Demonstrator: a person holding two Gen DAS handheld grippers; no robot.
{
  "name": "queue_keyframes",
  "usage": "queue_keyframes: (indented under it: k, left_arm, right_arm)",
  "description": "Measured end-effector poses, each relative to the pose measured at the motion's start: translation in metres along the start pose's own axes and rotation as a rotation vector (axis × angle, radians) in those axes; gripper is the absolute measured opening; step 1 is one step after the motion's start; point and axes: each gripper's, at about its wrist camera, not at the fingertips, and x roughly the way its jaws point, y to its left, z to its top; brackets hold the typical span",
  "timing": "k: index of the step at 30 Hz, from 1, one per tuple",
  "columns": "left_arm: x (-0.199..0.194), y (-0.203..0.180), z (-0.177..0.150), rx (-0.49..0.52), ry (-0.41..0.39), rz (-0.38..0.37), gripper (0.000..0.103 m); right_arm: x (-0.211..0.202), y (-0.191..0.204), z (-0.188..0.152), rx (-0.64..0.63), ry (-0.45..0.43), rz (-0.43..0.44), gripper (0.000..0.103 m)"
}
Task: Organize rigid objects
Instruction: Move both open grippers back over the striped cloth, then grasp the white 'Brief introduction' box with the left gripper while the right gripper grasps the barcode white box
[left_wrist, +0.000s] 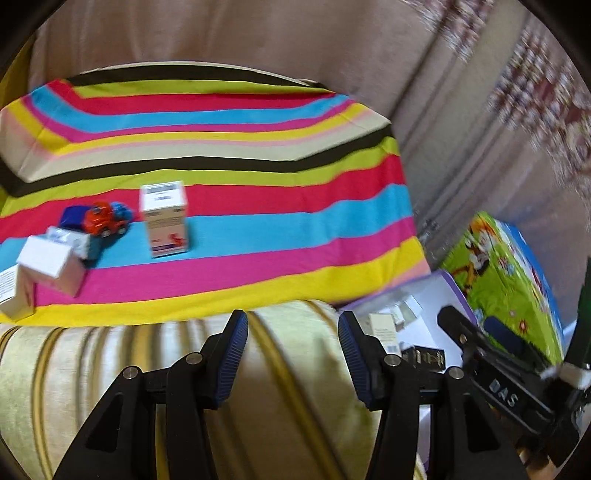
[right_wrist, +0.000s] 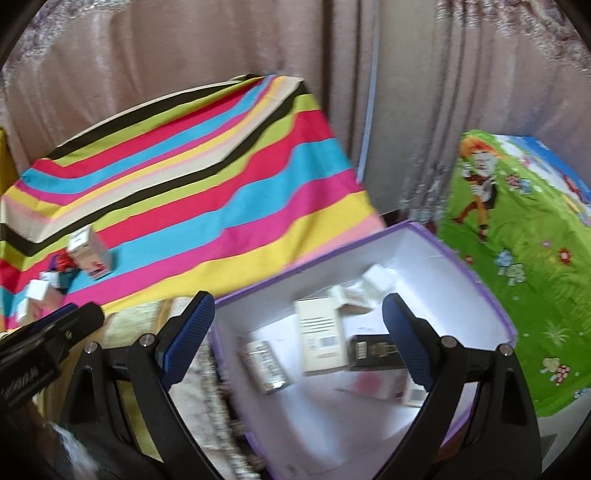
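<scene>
On the striped cloth (left_wrist: 258, 206) an upright white and pink carton (left_wrist: 164, 218) stands beside a red toy car (left_wrist: 101, 219) and two white boxes (left_wrist: 51, 264). My left gripper (left_wrist: 292, 315) hovers open over the sofa's edge, well short of them, with nothing between its blue pads. My right gripper (right_wrist: 299, 296) is wide open above the purple-rimmed box (right_wrist: 424, 266). That box holds several items: a beige carton (right_wrist: 319, 332), a black box (right_wrist: 373, 349) and a silver packet (right_wrist: 266, 365). Each gripper shows at the edge of the other's view. Both views are blurred.
A green cartoon-printed cover (right_wrist: 517, 240) lies right of the purple-rimmed box. Pinkish curtains (right_wrist: 184, 55) hang behind everything. A pale yellow striped cushion (left_wrist: 147, 369) runs along the near side of the cloth. The cloth's far part steps up over a raised block (left_wrist: 184, 122).
</scene>
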Motion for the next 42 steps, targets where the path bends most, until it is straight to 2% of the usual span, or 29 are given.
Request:
queue_keyframes:
  k: [7,25,27,31,42]
  left_arm:
    - [-0.015,0.054,0.001,-0.115,-0.016,0.045,0.052]
    - [-0.055,0.186,-0.004,-0.362,-0.038,0.228,0.057]
    - [-0.057,0.199,-0.003,-0.375,-0.026,0.26,0.06]
    - [-0.056,0.22,-0.002,-0.386,0.007,0.302,0.061]
    - [-0.024,0.241,0.014,-0.351,0.118,0.368,0.061]
  right_arm:
    - [0.001,0.037,-0.003,-0.072,0.022,0.068,0.094]
    - [0.009,0.098,-0.002,-0.21,0.057,0.153,0.094]
    - [0.011,0.103,-0.003,-0.226,0.064,0.158,0.094]
    - [0.016,0.112,-0.002,-0.25,0.08,0.174,0.094]
    - [0.028,0.157,0.002,-0.341,0.102,0.219,0.094]
